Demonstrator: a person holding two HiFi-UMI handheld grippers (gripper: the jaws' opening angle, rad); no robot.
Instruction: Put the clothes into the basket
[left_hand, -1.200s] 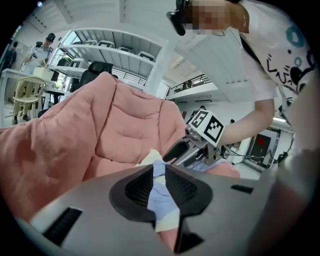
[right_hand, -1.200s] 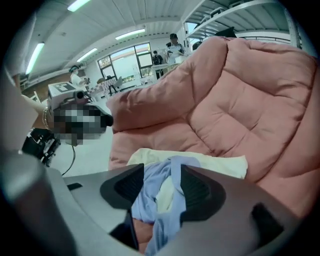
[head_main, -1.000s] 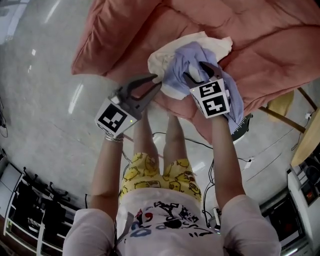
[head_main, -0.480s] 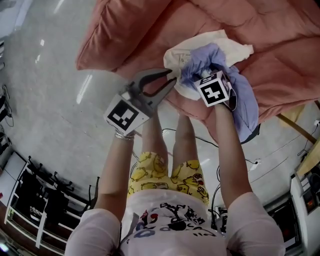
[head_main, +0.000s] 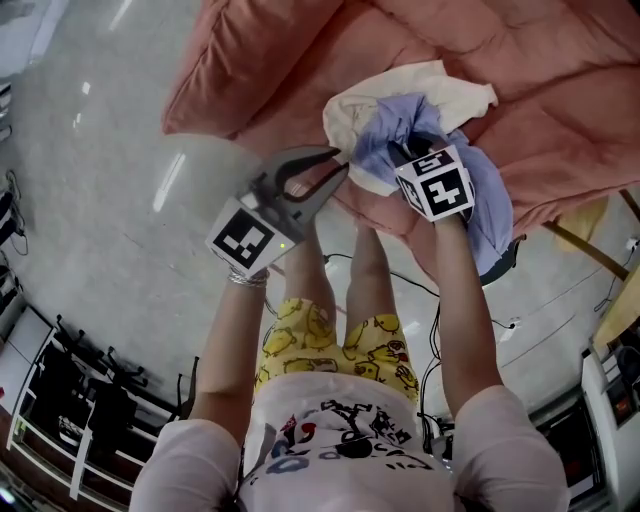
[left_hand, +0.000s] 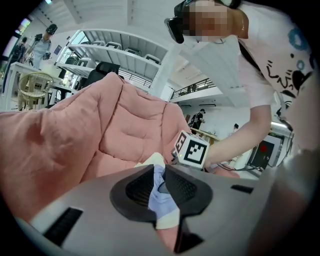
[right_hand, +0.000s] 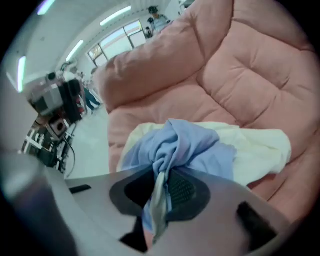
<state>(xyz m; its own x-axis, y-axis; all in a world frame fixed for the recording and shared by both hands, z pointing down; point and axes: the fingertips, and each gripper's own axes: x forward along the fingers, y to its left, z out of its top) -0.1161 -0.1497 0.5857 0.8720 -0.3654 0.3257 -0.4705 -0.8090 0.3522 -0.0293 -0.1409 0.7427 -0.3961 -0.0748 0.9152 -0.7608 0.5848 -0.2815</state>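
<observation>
1. The step in hand is the pick-up. My right gripper (right_hand: 161, 175) has just been closing, and its jaws now pinch a bunched fold of the pale blue crumpled cloth garment (right_hand: 195, 145). A twisted tail of the fabric hangs out below the pads.
2. That blue garment lies on the big pink quilted cushion (right_hand: 250, 65), on top of a cream-coloured soft cloth garment (right_hand: 260, 150) spread under it. I judge it gripped but not yet lifted clear of either.
3. My left gripper (left_hand: 160, 172) points at the same heap from the side, its jaws drawn close with only a narrow slit between them. Blue and cream cloth show in that slit, but I cannot tell whether the pads press on the fabric or I only see it beyond them.
4. No view shows me a basket (a dark object (head_main: 505, 262) peeks out under the hanging blue hem in the head view, too hidden to name). By my reckoning nothing is in the basket yet and the task is barely begun.
5. The next move calls for a steady lift, so the blue garment peels off the cream one rather than dragging it half off the cushion. My hold is on one fold only, so I should keep it firm, find the basket, and carry the garment over before letting go.
</observation>
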